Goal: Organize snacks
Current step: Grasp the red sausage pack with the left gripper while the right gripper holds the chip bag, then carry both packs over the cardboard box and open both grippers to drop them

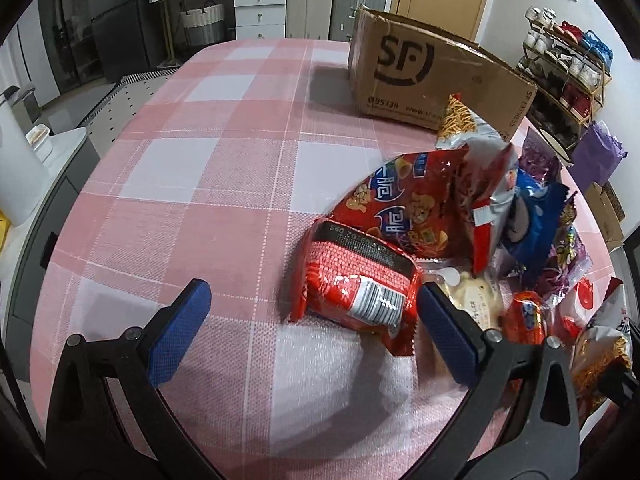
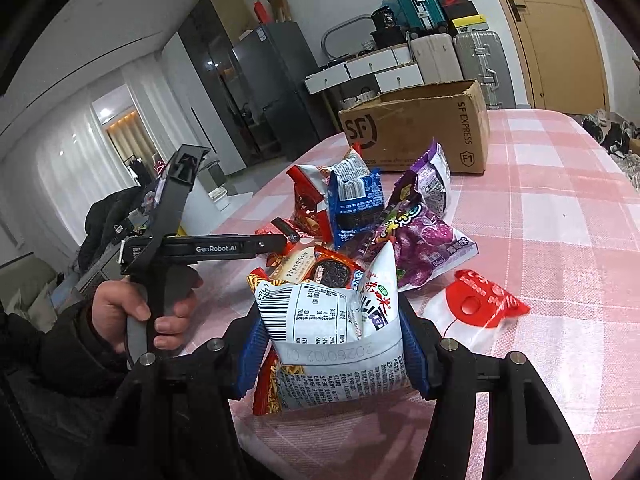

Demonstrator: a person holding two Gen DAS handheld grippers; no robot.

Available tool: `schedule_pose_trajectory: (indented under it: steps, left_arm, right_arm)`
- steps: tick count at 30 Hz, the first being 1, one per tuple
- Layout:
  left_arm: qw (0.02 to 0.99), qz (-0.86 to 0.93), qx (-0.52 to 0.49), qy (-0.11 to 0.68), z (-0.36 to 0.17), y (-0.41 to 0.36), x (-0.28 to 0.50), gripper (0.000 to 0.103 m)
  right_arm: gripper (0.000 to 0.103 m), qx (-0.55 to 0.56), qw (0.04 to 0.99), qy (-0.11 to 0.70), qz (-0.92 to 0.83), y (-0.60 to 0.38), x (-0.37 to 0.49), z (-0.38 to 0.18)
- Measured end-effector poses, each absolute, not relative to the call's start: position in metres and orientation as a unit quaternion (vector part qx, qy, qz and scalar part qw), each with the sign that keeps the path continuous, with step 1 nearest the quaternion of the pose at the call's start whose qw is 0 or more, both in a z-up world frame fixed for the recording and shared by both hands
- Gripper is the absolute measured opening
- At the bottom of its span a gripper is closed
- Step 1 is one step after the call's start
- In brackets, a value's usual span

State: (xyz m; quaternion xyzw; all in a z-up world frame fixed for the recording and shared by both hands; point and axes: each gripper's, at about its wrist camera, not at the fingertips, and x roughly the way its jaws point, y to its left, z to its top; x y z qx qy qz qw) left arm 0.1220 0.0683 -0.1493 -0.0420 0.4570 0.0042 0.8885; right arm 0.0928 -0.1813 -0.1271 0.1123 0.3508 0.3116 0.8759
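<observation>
A heap of snack packets (image 1: 492, 216) lies on the pink checked tablecloth (image 1: 224, 184). My left gripper (image 1: 316, 320) stands open, its blue pads wide apart; a red noodle packet (image 1: 360, 284) lies just ahead, close to the right pad (image 1: 444, 332). In the right wrist view my right gripper (image 2: 332, 344) is shut on a white and red snack bag (image 2: 336, 340), its blue pads pressing both sides. Beyond it lie purple grape candy bags (image 2: 424, 248), a blue cookie pack (image 2: 356, 204) and red packets. A hand (image 2: 132, 312) holds the left gripper's handle at the left.
An open SF cardboard box (image 1: 424, 76) stands at the table's far end, also seen as the same box (image 2: 420, 132) from the right. A clear bag with a red label (image 2: 480, 304) lies to the right. A shoe rack (image 1: 564, 76) and a drawer unit (image 1: 260, 4) stand beyond.
</observation>
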Motion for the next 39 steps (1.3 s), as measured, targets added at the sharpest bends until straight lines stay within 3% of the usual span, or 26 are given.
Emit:
schedule_pose_trajectory:
  steps: [7,9,10,12,16,39]
  left_arm:
    - [0.886,-0.008,-0.045,0.462,-0.157,0.067,0.135,0.101]
    - [0.885,-0.011,-0.047,0.463,-0.158,0.068,0.137,0.088]
    - [0.885,-0.011,-0.047,0.462,-0.158,0.069,0.138,0.087]
    - [0.889,-0.025,-0.054,0.454,-0.155,0.069,0.132,0.058]
    - [0.889,-0.049,-0.073,0.449,-0.154,0.075,0.129,0.045]
    - [0.908,-0.070,-0.068,0.408,-0.105,0.077,0.088,0.042]
  right_arm:
    - [0.059,0.115,0.877,0.348,0.312,-0.183,0.094,-0.129]
    - [0.059,0.115,0.877,0.348,0.311,-0.183,0.093,-0.128]
    - [0.059,0.115,0.877,0.348,0.311,-0.183,0.093,-0.128]
    - [0.059,0.116,0.877,0.347,0.310,-0.183,0.094,-0.128]
    - [0.059,0.115,0.879,0.346,0.308,-0.183,0.093,-0.127]
    - [0.059,0.113,0.891,0.305,0.316,-0.177,0.088,-0.091]
